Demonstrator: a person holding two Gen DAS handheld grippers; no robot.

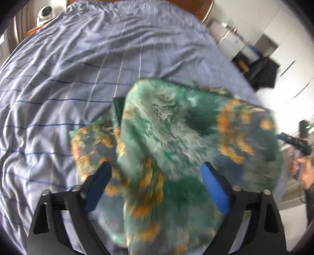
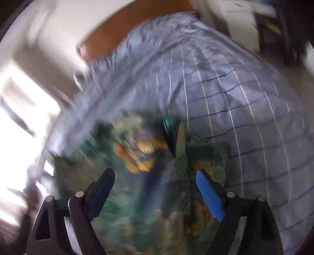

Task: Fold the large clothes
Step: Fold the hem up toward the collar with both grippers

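Note:
A green garment (image 1: 172, 137) with orange and pale patches lies bunched on a blue striped bedsheet (image 1: 68, 64). In the left wrist view its cloth rises between and over my left gripper (image 1: 156, 166), whose blue-padded jaws stand wide apart. In the right wrist view the same garment (image 2: 149, 172) lies below my right gripper (image 2: 155, 173), also wide open; this view is heavily blurred. My right gripper with the hand holding it shows at the right edge of the left wrist view (image 1: 294, 141).
The bedsheet (image 2: 225, 94) covers a bed with a wooden headboard (image 2: 125, 27). A white camera-like device (image 1: 45, 13) sits at the bed's far left corner. Shelves and dark clutter (image 1: 261, 72) stand to the right. A bright window (image 2: 17, 127) is at left.

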